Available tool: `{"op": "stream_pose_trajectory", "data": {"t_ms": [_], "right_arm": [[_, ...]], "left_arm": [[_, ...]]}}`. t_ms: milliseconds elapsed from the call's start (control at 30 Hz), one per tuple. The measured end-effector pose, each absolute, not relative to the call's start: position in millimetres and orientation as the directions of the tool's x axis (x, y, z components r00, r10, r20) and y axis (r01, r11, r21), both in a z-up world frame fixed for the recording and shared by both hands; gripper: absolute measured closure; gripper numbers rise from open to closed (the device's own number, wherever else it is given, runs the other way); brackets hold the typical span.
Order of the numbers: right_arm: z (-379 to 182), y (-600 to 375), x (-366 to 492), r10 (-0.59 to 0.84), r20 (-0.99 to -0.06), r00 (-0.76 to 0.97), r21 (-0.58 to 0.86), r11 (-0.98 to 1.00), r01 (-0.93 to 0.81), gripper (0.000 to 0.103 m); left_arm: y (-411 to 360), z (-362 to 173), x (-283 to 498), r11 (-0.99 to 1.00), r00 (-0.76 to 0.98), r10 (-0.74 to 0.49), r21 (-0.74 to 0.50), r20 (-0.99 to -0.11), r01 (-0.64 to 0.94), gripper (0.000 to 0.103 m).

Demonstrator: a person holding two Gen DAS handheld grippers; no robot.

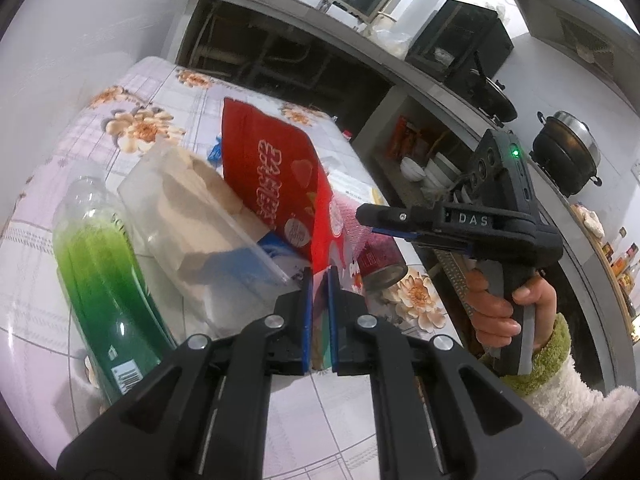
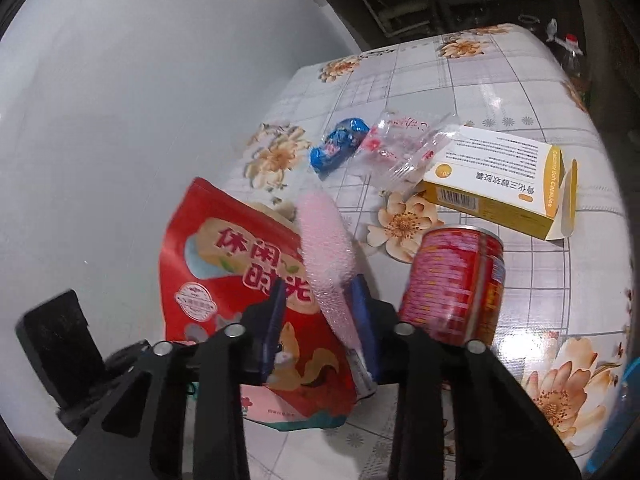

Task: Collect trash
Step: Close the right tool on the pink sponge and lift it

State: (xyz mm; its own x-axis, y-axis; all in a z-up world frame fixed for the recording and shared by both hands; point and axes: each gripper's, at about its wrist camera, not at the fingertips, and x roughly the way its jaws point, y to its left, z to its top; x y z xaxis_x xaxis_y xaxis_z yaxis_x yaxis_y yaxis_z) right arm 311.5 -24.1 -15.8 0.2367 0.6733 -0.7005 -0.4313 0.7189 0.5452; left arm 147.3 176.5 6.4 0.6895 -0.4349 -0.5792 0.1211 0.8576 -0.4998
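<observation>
Pinching the red snack bag (image 1: 272, 172) at its lower edge, left gripper (image 1: 320, 280) holds it upright while right gripper (image 2: 320, 292), jaws narrowly apart, straddles the pink foam strip (image 2: 328, 252) running lengthwise between them, no firm clamp visible.

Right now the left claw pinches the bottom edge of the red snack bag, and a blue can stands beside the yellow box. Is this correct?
Not quite. The can is red, not blue, as the right wrist view shows. The rest holds: the left claw pinches the red snack bag at its bottom edge, and the can stands beside the yellow box.

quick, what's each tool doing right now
left tool: shut on the red bag
right tool: pink foam between its pads, grip unclear
</observation>
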Motion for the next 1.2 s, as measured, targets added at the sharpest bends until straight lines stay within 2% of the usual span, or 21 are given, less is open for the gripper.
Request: {"op": "stream_pose_trajectory", "data": {"t_ms": [133, 600, 700, 767, 900, 967, 1033, 1067, 1200], "right_arm": [[-16.7, -14.0, 308.3, 0.636, -0.731, 0.248, 0.498, 0.745, -0.444, 0.095], [1.4, -3.2, 296.7, 0.576, -0.747, 0.332, 0.388, 0.784, -0.485, 0.099], [7.0, 3.2, 299.4, 0.555, -0.761, 0.336, 0.35, 0.787, -0.509, 0.09], [8.9, 11.3, 302.6, 0.531, -0.778, 0.335, 0.306, 0.787, -0.536, 0.055], [4.0, 25.4, 324.3, 0.486, -0.82, 0.304, 0.261, 0.789, -0.556, 0.045], [-0.1, 29.1, 339.1, 0.481, -0.834, 0.27, 0.275, 0.787, -0.552, 0.034], [-6.5, 34.9, 356.5, 0.466, -0.856, 0.223, 0.283, 0.784, -0.552, 0.032], [-10.2, 38.7, 362.4, 0.448, -0.871, 0.201, 0.275, 0.784, -0.556, 0.027], [-26.2, 52.9, 385.6, 0.358, -0.926, 0.119, 0.229, 0.783, -0.579, 0.026]], "left_arm": [[179.6, 2.5, 145.9, 0.857, 0.687, -0.434, -0.503, -0.583, 0.114, 0.098], [183.0, 8.4, 141.2, 0.858, 0.703, -0.427, -0.5, -0.569, 0.116, 0.099], [182.9, 8.3, 140.6, 0.858, 0.703, -0.425, -0.501, -0.57, 0.113, 0.099], [183.4, 8.5, 140.4, 0.859, 0.704, -0.423, -0.499, -0.57, 0.112, 0.099], [183.7, 9.5, 139.6, 0.861, 0.706, -0.421, -0.496, -0.57, 0.113, 0.099], [183.9, 9.8, 139.2, 0.861, 0.704, -0.422, -0.496, -0.571, 0.114, 0.099], [184.5, 10.1, 139.4, 0.86, 0.703, -0.423, -0.497, -0.571, 0.115, 0.099], [184.7, 10.5, 139.4, 0.86, 0.703, -0.425, -0.497, -0.57, 0.117, 0.099], [184.1, 11.8, 139.9, 0.859, 0.702, -0.429, -0.497, -0.569, 0.122, 0.099]]}}
